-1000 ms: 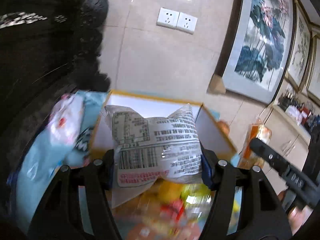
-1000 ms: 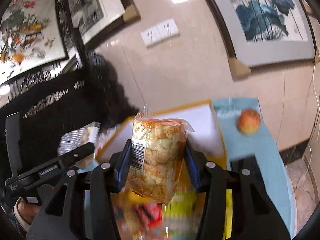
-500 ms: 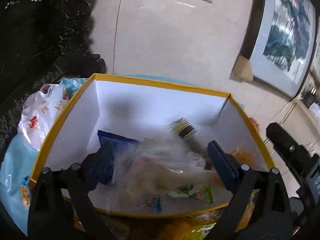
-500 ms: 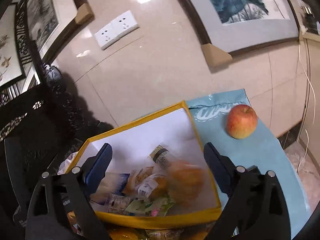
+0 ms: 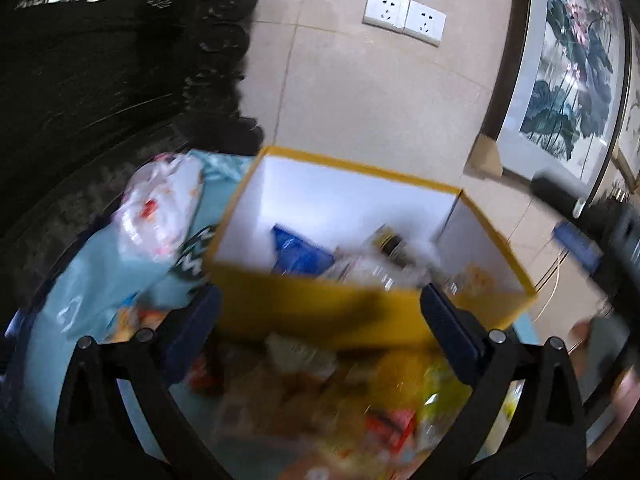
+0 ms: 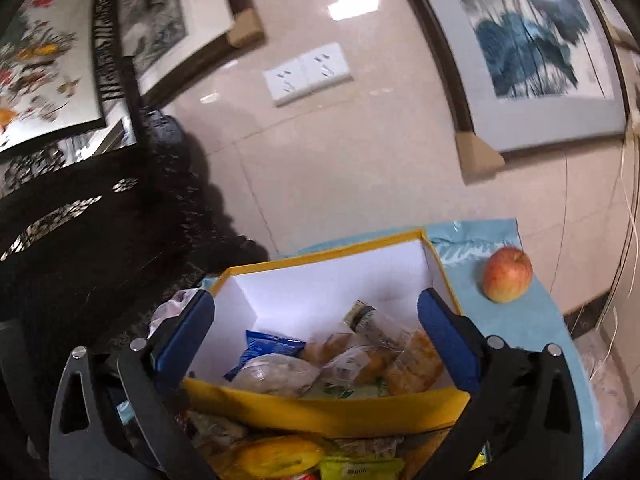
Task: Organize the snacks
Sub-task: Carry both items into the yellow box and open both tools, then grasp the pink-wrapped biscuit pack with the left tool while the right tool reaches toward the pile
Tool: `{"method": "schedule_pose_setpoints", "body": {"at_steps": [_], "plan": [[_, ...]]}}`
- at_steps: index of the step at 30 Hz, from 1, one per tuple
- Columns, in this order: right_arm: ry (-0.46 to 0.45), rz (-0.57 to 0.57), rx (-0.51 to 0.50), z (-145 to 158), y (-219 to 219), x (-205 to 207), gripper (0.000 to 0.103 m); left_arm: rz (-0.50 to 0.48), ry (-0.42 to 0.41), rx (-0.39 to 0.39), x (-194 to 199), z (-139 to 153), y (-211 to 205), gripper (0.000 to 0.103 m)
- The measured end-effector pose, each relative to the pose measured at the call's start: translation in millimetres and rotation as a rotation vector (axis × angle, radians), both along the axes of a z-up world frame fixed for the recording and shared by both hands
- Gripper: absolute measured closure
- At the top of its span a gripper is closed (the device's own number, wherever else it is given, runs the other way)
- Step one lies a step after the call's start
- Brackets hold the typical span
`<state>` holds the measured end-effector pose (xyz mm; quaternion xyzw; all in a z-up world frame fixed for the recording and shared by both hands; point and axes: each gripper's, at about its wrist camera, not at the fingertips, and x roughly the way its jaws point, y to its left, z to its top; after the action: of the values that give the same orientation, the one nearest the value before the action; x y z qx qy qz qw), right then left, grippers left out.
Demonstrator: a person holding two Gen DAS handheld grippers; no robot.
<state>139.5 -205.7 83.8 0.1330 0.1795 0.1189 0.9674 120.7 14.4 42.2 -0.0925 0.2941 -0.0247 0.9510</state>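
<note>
A yellow box (image 5: 320,312) with white inner walls stands on a light blue cloth. Inside lie a blue packet (image 6: 268,344), a clear packet (image 6: 276,372), a bread pack (image 6: 416,360) and a dark-capped item (image 6: 362,316). My left gripper (image 5: 318,300) hovers in front of the box's near wall, its jaws still opening, and no snack is between them. My right gripper (image 6: 316,300) hangs over the box (image 6: 320,412), jaws also opening, holding nothing. Loose snacks (image 5: 380,412) lie blurred in a heap before the box.
An apple (image 6: 507,275) rests on the blue cloth (image 6: 532,320) to the right of the box. A white plastic bag (image 5: 160,208) lies left of it. Dark carved furniture (image 5: 100,80) stands at the left, and a tiled wall with sockets (image 5: 404,16) lies behind.
Both grippers let go of their packets, which dropped into the box. The jaws spread wide, and both grippers drew back from over the box toward its near side.
</note>
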Motion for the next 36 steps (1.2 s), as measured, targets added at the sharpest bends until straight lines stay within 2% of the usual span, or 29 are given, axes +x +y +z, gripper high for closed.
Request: {"method": "schedule_pose_setpoints", "body": {"at_steps": [4, 9, 12, 17, 19, 23, 29, 31, 33, 34, 35, 36], "plan": [[-0.032, 0.007, -0.094, 8, 6, -37, 0.001, 0.016, 0.026, 0.061, -26, -12, 10, 0.002], [-0.009, -0.032, -0.187, -8, -8, -73, 0.001, 0.002, 0.049, 0.056, -51, -33, 19, 0.002], [0.016, -0.051, -0.141, -22, -29, -88, 0.001, 0.009, 0.097, 0.054, -59, -54, 25, 0.002], [0.073, -0.053, -0.010, -54, -53, -94, 0.001, 0.047, 0.211, 0.009, -61, -82, 40, 0.002], [0.091, -0.027, 0.017, -67, -55, -92, 0.001, 0.063, 0.209, 0.021, -60, -82, 41, 0.002], [0.086, -0.001, 0.039, -78, -58, -90, 0.001, 0.074, 0.219, 0.053, -52, -84, 35, 0.002], [0.113, -0.022, 0.053, -83, -60, -88, 0.001, 0.059, 0.234, 0.076, -28, -86, 18, 0.002], [0.102, -0.019, 0.037, -83, -57, -90, 0.001, 0.058, 0.266, 0.084, -16, -92, 15, 0.003], [0.098, -0.016, 0.026, -83, -54, -91, 0.001, 0.063, 0.316, 0.075, -6, -103, 17, 0.008], [0.099, -0.015, 0.022, -83, -53, -91, 0.001, 0.055, 0.325, 0.034, -4, -106, 20, 0.020], [0.102, -0.015, 0.020, -84, -53, -90, 0.001, 0.066, 0.304, 0.031, -6, -106, 21, 0.037], [0.107, -0.015, 0.019, -85, -52, -89, 0.001, 0.069, 0.306, 0.051, -6, -106, 21, 0.037]]}}
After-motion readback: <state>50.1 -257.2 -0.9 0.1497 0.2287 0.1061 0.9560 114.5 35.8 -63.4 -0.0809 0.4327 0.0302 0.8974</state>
